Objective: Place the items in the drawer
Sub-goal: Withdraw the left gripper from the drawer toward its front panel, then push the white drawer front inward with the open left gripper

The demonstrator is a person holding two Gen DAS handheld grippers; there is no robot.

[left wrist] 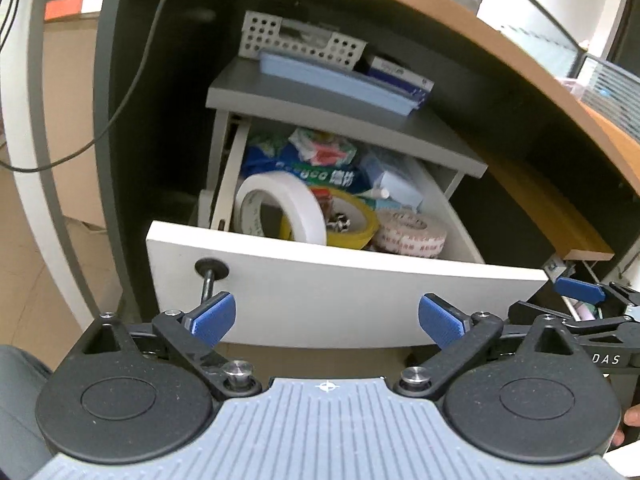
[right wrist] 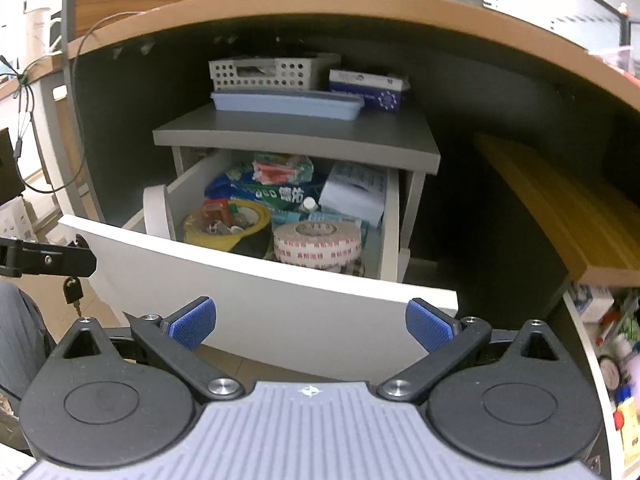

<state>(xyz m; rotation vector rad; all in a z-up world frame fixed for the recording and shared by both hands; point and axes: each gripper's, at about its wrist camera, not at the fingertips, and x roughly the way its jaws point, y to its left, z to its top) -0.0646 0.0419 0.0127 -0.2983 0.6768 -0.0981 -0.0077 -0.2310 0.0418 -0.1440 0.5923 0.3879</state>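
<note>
The white drawer of a small grey cabinet under the desk stands pulled out. Inside lie a white tape roll, a yellow tape roll, a printed red-and-white tape roll, a blue packet and white boxes. My left gripper stands open in front of the drawer front, with nothing between its blue fingers; a key in the lock is just above its left finger. My right gripper is open and empty before the drawer's right end.
On the cabinet top rest a perforated white basket, a blue tray and a dark blue box. The wooden desk edge arches overhead. A wooden board leans at right. Cables hang at left.
</note>
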